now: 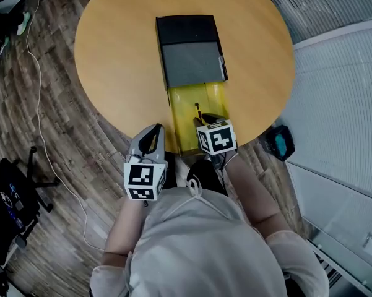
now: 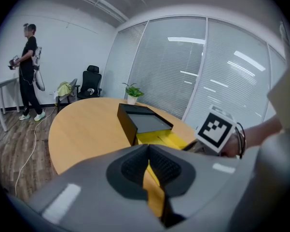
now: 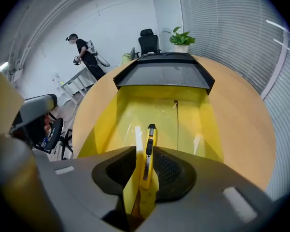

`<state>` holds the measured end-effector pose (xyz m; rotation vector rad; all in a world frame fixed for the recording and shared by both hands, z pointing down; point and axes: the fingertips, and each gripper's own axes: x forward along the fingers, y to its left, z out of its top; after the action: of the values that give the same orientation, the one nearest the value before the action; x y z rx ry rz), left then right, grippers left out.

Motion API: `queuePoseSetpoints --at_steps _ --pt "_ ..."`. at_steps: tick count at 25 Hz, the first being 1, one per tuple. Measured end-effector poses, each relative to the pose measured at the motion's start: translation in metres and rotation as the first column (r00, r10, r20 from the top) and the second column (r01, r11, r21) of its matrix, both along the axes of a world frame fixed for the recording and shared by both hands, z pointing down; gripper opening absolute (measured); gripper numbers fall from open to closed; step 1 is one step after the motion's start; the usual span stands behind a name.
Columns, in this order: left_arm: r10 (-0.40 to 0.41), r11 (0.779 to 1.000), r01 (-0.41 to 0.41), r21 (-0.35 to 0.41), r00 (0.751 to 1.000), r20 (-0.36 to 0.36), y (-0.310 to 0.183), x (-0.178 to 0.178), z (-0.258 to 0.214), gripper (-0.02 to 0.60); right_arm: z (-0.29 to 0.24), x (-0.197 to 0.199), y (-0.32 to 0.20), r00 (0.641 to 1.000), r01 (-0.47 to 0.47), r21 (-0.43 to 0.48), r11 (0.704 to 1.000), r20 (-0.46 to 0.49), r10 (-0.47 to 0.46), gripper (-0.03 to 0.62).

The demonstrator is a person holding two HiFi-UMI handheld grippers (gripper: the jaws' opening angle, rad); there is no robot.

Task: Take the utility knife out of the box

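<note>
A black box [image 1: 189,48] lies on the round wooden table [image 1: 117,60], its yellow drawer [image 1: 184,101] slid out toward me. The yellow utility knife [image 3: 151,132] lies lengthwise in the drawer. My right gripper [image 3: 145,151] points steeply down into the drawer, open, with the knife in the gap between its pads; a strip of drawer floor shows left of the knife. In the head view the right gripper [image 1: 209,119] is over the drawer's near end. My left gripper [image 1: 152,132] hovers at the table's near edge, left of the drawer, shut and empty [image 2: 148,148].
The table edge runs just under both grippers. On the floor are a white cable [image 1: 37,122], a chair base [image 1: 12,190] and a teal object [image 1: 280,142]. Farther off stand a potted plant [image 2: 131,93], an office chair [image 2: 90,81] and a person [image 2: 29,71].
</note>
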<state>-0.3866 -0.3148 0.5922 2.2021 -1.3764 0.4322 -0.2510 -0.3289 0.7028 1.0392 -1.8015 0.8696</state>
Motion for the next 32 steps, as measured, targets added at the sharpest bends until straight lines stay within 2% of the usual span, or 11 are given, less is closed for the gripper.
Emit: queuePoseSetpoints --at_steps 2,4,8,13,23,28,32 --pt "0.002 1.000 -0.002 -0.007 1.000 0.003 -0.002 -0.003 0.005 0.005 0.006 0.000 -0.004 0.999 -0.008 -0.003 1.000 -0.033 0.008 0.112" --pt "0.001 1.000 -0.001 -0.011 1.000 0.002 -0.004 -0.006 0.007 0.006 0.009 0.003 -0.007 0.998 -0.021 -0.001 1.000 -0.066 0.021 0.067" --pt "0.001 1.000 -0.001 -0.015 1.000 0.000 -0.007 -0.010 0.010 0.006 0.010 0.003 -0.008 0.997 -0.043 -0.007 0.999 -0.059 0.043 0.064" --pt "-0.004 1.000 0.004 -0.026 1.000 -0.012 -0.010 -0.008 0.011 0.006 0.011 0.002 -0.010 0.996 0.002 0.016 1.000 -0.088 -0.001 0.064" --pt "0.004 1.000 -0.005 -0.019 1.000 -0.019 0.004 0.004 -0.005 0.006 -0.001 0.000 -0.001 1.000 -0.010 0.031 0.999 -0.011 0.011 0.061" --pt "0.018 0.999 -0.017 0.032 1.000 -0.016 0.003 0.011 -0.026 0.006 -0.043 -0.006 -0.001 0.999 -0.009 0.126 0.992 0.047 0.003 0.061" --pt "0.020 0.996 -0.019 0.084 1.000 -0.012 0.000 0.017 -0.049 0.006 -0.088 -0.007 -0.003 0.995 -0.003 0.230 0.973 0.100 -0.021 0.061"
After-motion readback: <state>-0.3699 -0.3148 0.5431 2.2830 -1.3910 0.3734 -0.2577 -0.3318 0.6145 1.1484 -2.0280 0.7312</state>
